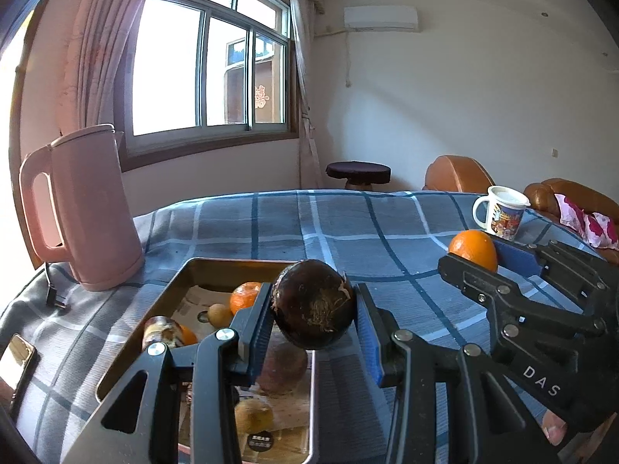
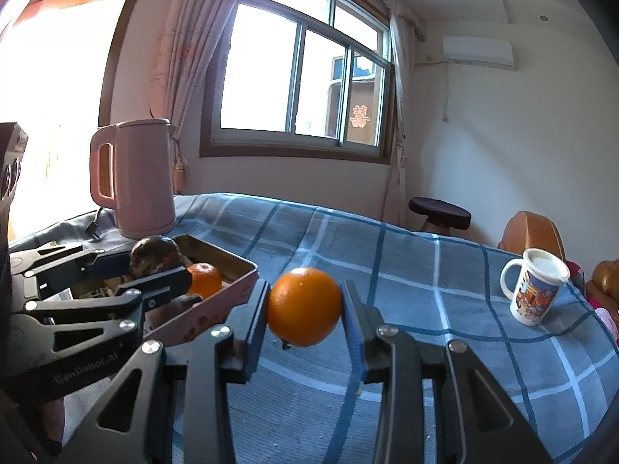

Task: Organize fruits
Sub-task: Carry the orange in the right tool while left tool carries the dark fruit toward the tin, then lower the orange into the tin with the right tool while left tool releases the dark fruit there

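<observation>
My left gripper (image 1: 313,311) is shut on a dark purple round fruit (image 1: 314,303) and holds it above the right edge of a metal tray (image 1: 228,262). In the tray lie a small orange (image 1: 245,294), a pale round fruit (image 1: 217,313), a brownish fruit (image 1: 280,365) and several others. My right gripper (image 2: 304,307) is shut on an orange (image 2: 304,305), lifted over the blue checked cloth just right of the tray (image 2: 232,288). Each gripper shows in the other's view: the right gripper (image 1: 483,259) with its orange (image 1: 474,249), the left gripper (image 2: 154,268) with the dark fruit (image 2: 154,261).
A pink electric kettle (image 1: 91,208) stands behind the tray at the left, its plug (image 1: 56,297) on the cloth. A printed mug with a lid (image 1: 501,210) stands at the far right. A phone (image 1: 17,363) lies at the left edge. Beyond the table are a stool (image 1: 358,174) and brown sofa (image 1: 456,174).
</observation>
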A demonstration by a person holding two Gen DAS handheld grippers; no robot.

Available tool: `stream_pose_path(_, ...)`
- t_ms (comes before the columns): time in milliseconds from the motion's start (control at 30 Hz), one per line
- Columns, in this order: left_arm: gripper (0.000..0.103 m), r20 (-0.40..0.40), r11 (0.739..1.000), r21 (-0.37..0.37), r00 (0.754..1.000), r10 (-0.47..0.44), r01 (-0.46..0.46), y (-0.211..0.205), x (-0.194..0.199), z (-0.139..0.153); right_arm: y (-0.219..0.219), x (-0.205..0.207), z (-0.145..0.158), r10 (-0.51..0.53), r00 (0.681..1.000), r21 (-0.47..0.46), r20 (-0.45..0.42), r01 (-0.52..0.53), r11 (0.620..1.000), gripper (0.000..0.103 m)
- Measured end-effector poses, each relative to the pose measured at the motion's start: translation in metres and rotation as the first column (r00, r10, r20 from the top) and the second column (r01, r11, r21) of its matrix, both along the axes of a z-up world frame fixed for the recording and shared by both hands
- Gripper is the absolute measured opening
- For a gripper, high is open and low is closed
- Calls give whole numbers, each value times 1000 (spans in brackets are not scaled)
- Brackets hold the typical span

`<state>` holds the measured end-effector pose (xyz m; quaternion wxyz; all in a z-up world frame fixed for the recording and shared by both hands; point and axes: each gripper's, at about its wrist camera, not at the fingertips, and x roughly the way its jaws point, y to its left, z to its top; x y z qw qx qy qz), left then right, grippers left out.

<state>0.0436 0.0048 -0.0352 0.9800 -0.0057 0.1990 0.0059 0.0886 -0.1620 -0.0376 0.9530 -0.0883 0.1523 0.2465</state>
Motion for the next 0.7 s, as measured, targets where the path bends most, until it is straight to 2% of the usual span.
stream_pose_path(700, 42, 2, 996, 22, 996, 90, -90, 35, -8, 6, 33, -4, 11, 80, 997, -26, 18, -79, 997, 39)
